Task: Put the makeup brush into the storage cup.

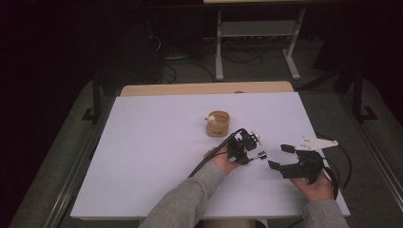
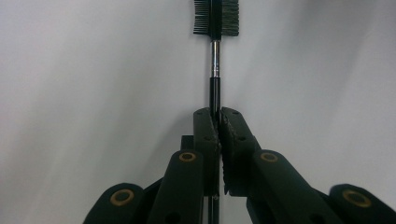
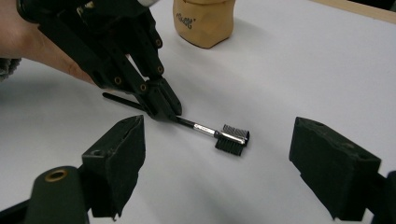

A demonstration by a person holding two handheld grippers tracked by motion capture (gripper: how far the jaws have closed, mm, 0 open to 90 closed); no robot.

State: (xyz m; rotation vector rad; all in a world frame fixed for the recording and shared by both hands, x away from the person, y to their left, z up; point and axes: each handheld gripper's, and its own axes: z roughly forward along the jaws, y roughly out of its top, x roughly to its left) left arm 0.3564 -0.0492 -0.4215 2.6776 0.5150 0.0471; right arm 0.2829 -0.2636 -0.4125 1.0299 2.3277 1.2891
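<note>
My grippers: left gripper (image 1: 250, 153) & right gripper (image 1: 284, 156) both matte black w/ brass-coloured pivot rivets, black cables trailing; grey triangular plate (image 1: 311, 143) on right. Sleeves (image 1: 190, 199): grey knit, ribbed cuffs.

A small tan cup (image 1: 218, 124) with a pale thing inside stands on the white counter (image 1: 152, 156), near its far edge.

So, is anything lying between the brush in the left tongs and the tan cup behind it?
Nothing visible. The left tongs are shut on the brush handle, and bare white table lies between it and the tan cup.
</note>
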